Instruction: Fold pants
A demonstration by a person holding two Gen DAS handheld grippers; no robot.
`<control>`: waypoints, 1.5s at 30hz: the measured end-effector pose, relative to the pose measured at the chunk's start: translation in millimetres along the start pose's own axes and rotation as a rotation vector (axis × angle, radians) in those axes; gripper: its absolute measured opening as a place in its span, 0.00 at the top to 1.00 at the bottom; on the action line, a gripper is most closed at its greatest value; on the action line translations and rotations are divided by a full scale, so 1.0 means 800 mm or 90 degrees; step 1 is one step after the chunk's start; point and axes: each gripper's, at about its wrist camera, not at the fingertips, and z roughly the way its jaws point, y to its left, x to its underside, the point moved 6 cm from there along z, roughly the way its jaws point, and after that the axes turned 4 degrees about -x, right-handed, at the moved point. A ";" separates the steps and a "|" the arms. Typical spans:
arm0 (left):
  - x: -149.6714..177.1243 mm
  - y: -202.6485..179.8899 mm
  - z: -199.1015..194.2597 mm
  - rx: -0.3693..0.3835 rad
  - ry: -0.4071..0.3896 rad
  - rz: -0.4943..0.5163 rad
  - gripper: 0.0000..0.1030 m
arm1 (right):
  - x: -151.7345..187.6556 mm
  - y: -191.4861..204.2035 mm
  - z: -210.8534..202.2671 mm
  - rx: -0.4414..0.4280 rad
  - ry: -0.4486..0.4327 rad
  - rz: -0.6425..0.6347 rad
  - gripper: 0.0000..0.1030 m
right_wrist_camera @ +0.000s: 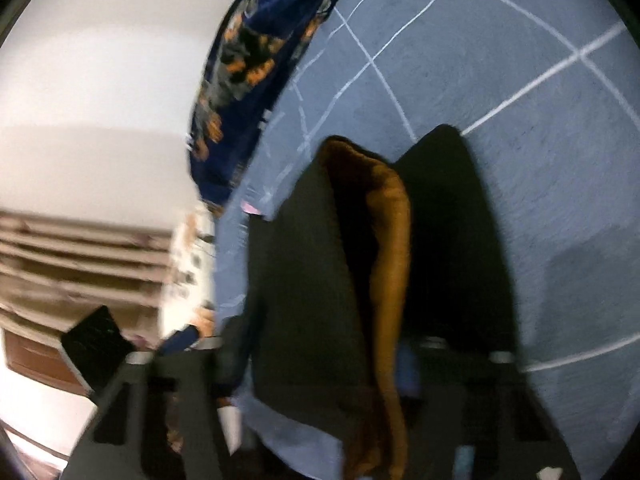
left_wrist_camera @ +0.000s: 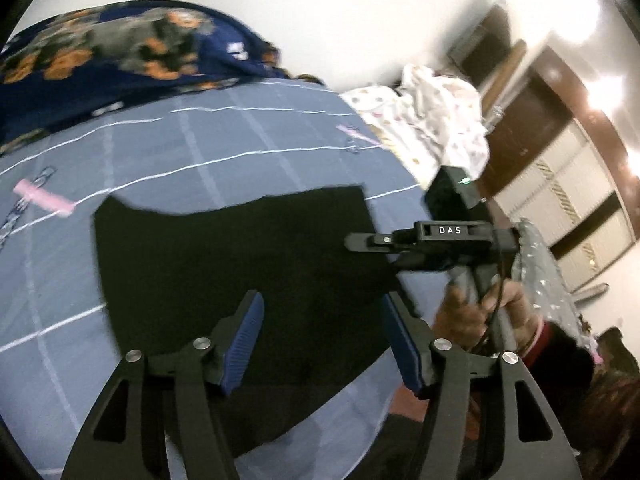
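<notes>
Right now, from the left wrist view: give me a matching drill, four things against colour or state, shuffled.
Things:
1. pants
2. bedsheet
3. blanket
4. left claw

Descriptions:
A. light blue with white grid lines
B. open, nothing between its pads, above dark fabric
C. black, spread on the bed
D. navy with orange flowers, bunched at the far edge

Pairs: 1-C, 2-A, 3-D, 4-B

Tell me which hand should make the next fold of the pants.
Probably the right. Its tongs already have the black pants bunched and lifted between them, brown lining showing. The left tongs hang open above the flat part, holding nothing.
</notes>
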 end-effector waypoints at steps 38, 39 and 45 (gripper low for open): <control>0.066 0.065 0.033 -0.042 0.077 -0.076 0.36 | 0.051 -0.012 -0.138 -0.141 -0.091 0.039 0.71; 0.065 0.066 0.034 -0.037 0.075 -0.085 0.36 | 0.060 -0.015 -0.134 -0.141 -0.078 0.053 0.71; 0.067 0.067 0.030 -0.033 0.074 -0.092 0.36 | 0.076 -0.054 -0.101 -0.119 -0.061 0.135 0.71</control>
